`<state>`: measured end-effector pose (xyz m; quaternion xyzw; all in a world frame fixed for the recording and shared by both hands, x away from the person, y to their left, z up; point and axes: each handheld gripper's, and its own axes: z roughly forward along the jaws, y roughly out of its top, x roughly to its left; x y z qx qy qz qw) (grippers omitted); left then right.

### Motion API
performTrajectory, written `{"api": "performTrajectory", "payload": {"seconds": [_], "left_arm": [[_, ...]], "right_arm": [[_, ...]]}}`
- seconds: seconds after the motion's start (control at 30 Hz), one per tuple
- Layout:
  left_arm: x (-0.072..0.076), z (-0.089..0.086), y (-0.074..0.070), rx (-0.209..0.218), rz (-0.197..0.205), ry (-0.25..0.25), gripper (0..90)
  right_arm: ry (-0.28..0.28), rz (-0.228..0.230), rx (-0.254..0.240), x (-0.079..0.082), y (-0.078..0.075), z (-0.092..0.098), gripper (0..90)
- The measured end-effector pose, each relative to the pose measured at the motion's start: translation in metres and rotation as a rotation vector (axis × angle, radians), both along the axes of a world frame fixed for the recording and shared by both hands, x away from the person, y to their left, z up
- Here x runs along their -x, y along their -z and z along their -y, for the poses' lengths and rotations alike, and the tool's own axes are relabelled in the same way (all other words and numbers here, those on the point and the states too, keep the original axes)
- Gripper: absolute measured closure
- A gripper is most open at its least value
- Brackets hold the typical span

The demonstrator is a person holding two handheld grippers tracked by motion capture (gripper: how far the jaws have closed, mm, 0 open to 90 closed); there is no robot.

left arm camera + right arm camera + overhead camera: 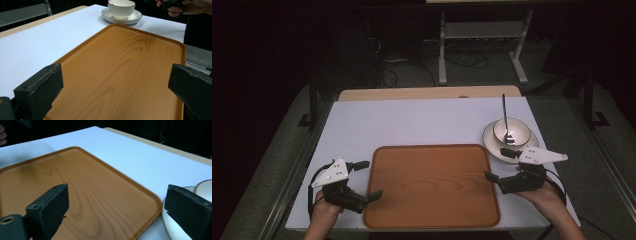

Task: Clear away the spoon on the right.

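A bare wooden tray [432, 185] lies in the middle of the white table top. My left gripper [374, 178] is at the tray's left edge, jaws open and pointing across it. In the left gripper view the gripper [115, 85] holds nothing, and the tray [125, 57] lies under the gap. My right gripper [494, 163] stands open at the tray's right edge. In its own view the gripper [117, 207] is empty over the tray [75, 182]. A white bowl [512, 131] with a spoon [505, 112] in it sits on a saucer [490, 140].
The bowl [121, 7] and saucer [135, 18] stand just behind my right gripper, off the tray's far right corner. The saucer's [172, 222] rim lies close to the right jaw. A wooden strip [427, 93] runs along the table's far edge. A desk frame [482, 45] stands beyond.
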<state>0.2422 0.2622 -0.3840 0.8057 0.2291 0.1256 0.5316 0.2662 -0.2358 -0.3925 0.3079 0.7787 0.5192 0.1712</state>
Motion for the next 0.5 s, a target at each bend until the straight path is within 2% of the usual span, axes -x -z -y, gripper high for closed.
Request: {"api": "performTrajectory", "payload": {"seconds": [0.23, 0.5], "left_arm": [[0.0, 0.001, 0.0, 0.003, 0.0, 0.004, 0.0], [0.0, 0.0, 0.0, 0.004, 0.003, -0.004, 0.0]], "right_arm": [[0.03, -0.003, -0.008, -0.011, -0.005, 0.003, 5.0], [0.037, 0.004, -0.009, -0.022, -0.009, 0.004, 5.0]]}}
